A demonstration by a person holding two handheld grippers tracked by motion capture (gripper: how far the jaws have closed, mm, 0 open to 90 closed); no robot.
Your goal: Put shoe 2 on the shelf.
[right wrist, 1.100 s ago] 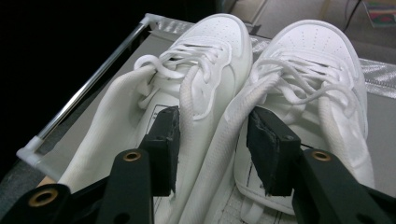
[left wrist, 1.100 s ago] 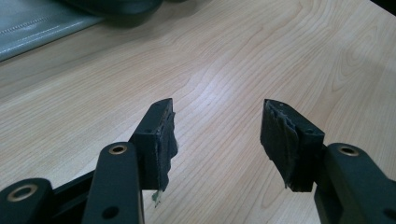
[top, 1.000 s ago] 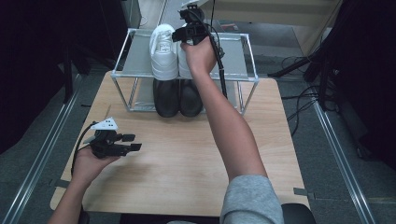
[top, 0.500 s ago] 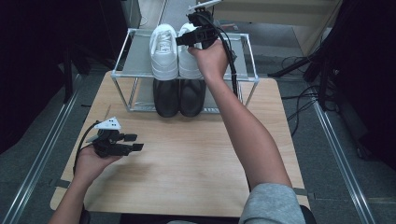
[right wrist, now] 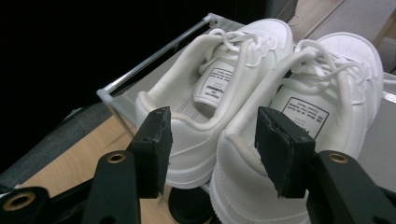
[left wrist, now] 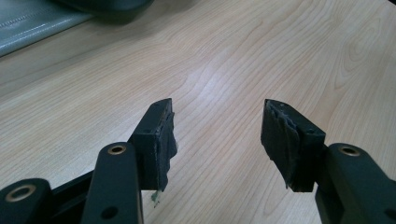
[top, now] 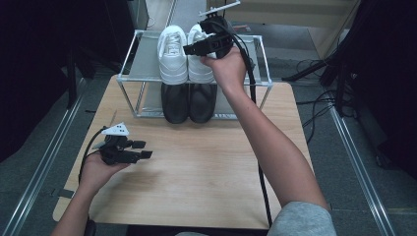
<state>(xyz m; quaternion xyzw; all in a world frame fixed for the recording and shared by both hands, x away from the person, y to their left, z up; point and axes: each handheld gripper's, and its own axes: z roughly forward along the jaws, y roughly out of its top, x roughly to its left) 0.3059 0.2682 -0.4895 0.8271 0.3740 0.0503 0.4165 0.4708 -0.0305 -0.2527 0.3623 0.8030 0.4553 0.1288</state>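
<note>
Two white sneakers (top: 172, 54) stand side by side on the top shelf of a metal rack (top: 260, 61), with a black pair (top: 189, 101) below. My right gripper (top: 187, 49) hovers at the heel of the right white sneaker (right wrist: 327, 93). Its jaws have just been opening and now stand open. That heel's rim lies between them, and no pad presses on it. My left gripper (top: 143, 149) rests low over the wooden table (top: 211, 167) at the left, open, with bare wood between its pads (left wrist: 159, 135).
The rack stands at the table's far edge, with dark floor and cables beyond it. A black cable (top: 255, 123) trails from the right gripper along the forearm. A black sneaker toe (right wrist: 187, 210) peeks out below the shelf.
The right hand has drawn back and to the right from over the right white sneaker, which now sits uncovered on the shelf. The left hand has stayed still.
</note>
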